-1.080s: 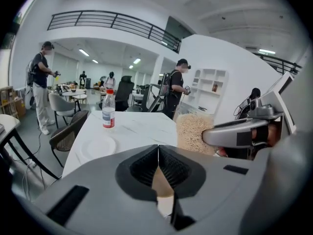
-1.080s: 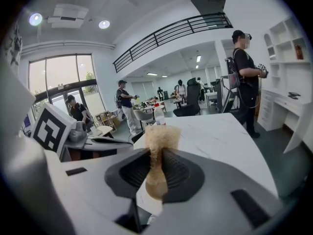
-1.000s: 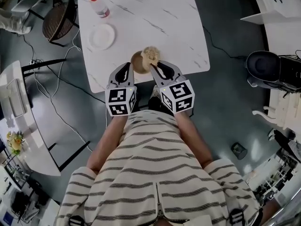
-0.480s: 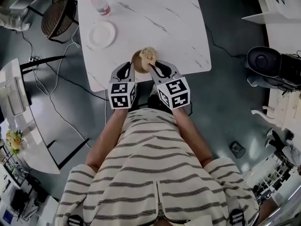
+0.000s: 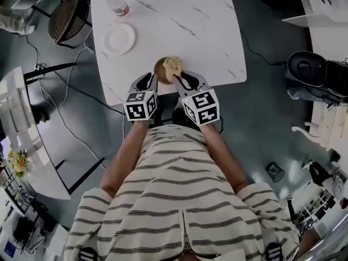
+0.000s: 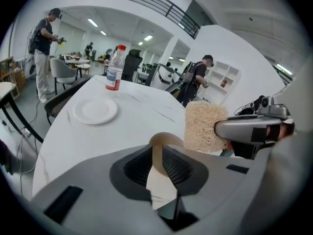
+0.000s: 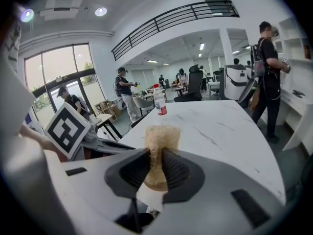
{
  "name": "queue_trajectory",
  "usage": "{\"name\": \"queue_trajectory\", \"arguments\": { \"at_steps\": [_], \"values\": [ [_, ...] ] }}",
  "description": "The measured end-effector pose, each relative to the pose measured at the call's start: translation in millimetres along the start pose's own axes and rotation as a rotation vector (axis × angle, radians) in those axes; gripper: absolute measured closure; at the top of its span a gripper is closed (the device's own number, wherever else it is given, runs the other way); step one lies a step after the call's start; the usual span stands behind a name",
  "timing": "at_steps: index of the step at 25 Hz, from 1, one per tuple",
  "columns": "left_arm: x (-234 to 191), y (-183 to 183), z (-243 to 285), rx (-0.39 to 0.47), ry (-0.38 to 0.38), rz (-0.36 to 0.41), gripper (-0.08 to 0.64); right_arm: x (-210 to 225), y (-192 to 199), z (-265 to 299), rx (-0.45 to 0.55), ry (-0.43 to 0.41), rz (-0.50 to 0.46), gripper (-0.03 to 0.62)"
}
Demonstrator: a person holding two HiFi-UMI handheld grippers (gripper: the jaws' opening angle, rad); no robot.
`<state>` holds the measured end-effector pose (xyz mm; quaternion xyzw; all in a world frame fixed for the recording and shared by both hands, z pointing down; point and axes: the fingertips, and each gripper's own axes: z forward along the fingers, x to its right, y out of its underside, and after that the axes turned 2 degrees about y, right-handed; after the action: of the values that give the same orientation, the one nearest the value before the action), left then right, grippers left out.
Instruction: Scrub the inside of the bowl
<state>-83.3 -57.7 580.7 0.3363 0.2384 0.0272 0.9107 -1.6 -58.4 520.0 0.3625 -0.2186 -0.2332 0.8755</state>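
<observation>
White marble surface, far edge cut off by the frame. Left claw clamped on the rim of a tan bowl near the front edge. Right claw shut tight on a fibrous loofah scrubber set into it. Bowl's inside largely hidden behind scrubber and claws.

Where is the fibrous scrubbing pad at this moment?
In the head view, the scrubbing pad sits at the near edge of the table, over the right side of the brown bowl, clamped in the right gripper.
</observation>
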Motion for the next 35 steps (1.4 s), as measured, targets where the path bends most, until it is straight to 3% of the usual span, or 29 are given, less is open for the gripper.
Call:
{"name": "queue_trajectory", "arguments": {
  "at_steps": [5, 12, 35],
  "values": [
    [-7, 15, 7, -0.042, 0.027, -0.119, 0.512, 1, 3, 1, -0.002, 0.003, 0.002, 0.514],
    [-10, 32, 14, -0.054, 0.115, -0.43, 0.512, 4, 6, -1, -0.004, 0.008, -0.003, 0.512],
    [0, 63, 25, -0.138, 0.224, -0.767, 0.512, 0, 13, 1, -0.025, 0.007, -0.018, 0.512]
  ]
}}
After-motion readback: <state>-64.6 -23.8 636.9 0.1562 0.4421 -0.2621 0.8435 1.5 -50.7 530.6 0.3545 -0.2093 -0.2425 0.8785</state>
